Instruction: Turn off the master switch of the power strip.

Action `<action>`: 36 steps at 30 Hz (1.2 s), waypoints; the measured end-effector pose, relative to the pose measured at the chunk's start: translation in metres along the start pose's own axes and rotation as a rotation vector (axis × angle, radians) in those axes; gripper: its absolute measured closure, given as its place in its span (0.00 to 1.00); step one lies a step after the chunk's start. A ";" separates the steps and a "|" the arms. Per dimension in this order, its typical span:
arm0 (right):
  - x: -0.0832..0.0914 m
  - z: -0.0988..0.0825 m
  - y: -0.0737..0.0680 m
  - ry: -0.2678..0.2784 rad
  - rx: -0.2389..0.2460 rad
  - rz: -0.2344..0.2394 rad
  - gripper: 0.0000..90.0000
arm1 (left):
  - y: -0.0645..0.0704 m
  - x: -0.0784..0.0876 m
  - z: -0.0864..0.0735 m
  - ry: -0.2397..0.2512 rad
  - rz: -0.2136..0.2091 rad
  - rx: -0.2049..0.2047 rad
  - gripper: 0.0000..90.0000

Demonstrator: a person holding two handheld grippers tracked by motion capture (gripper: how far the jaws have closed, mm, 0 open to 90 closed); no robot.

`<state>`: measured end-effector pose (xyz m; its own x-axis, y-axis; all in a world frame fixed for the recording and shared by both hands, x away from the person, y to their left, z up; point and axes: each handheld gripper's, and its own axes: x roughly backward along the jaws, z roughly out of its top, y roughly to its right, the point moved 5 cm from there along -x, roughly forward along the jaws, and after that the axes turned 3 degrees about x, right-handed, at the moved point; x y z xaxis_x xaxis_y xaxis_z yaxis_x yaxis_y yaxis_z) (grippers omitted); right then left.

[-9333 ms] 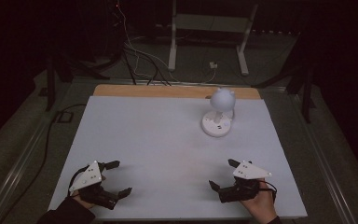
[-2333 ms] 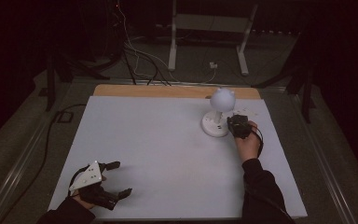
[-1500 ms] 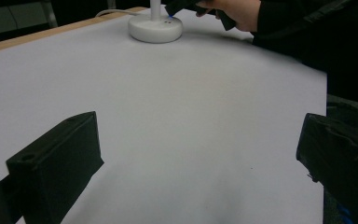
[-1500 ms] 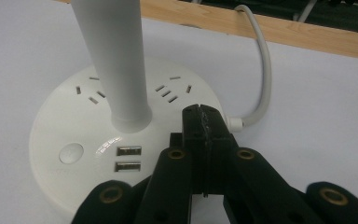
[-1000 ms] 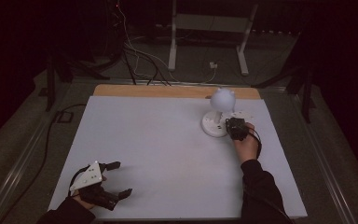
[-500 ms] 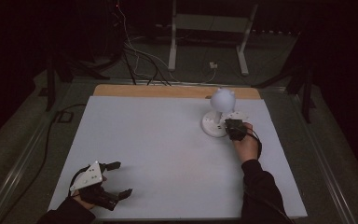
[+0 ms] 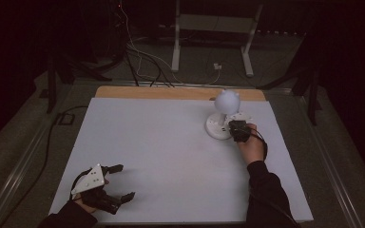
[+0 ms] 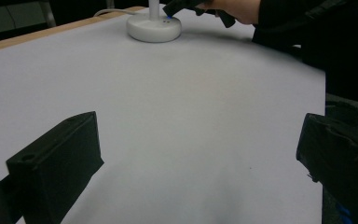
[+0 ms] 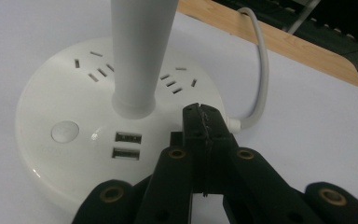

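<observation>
A white desk lamp stands at the table's far right, with a round head [image 7: 227, 100] on a stem [image 9: 140, 51]. Its round base [image 9: 60, 93] carries socket slots, a round button [image 9: 65, 131] and two USB ports [image 9: 127, 145]. My right gripper [image 9: 200, 112] is shut with nothing between its jaws. Its tips lie over the top of the base, just right of the stem; whether they touch it I cannot tell. From above, the right gripper [image 7: 234, 127] sits at the base's [image 7: 216, 127] right edge. My left gripper [image 7: 125, 181] rests open at the near left.
A white cable [image 9: 261, 70] leaves the back of the base toward the wooden far edge [image 7: 171, 92]. The white table top [image 7: 161, 152] stretches between the two hands. Beyond the table are floor cables [image 7: 142, 52] and a metal stand [image 7: 176, 42].
Since the earliest frame the right gripper has gone from the table's near right to the lamp's base. Over the last second nothing has visibly moved.
</observation>
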<state>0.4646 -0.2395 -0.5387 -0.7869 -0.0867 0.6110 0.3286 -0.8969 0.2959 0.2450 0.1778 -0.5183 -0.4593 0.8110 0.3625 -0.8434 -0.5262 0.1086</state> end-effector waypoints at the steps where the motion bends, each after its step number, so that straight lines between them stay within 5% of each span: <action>1: 0.000 0.000 0.000 -0.003 0.003 0.002 1.00 | 0.000 0.000 0.000 0.000 0.000 -0.001 0.00; 33: 0.000 -0.002 -0.002 0.017 -0.020 -0.023 1.00 | 0.000 0.000 0.000 0.002 0.001 -0.002 0.00; 36: 0.003 0.001 0.005 0.039 -0.079 -0.006 1.00 | 0.000 0.001 0.001 0.004 0.001 0.000 0.00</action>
<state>0.4645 -0.2438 -0.5348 -0.8092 -0.0970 0.5795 0.2830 -0.9287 0.2397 0.2449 0.1784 -0.5175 -0.4614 0.8114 0.3589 -0.8429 -0.5271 0.1080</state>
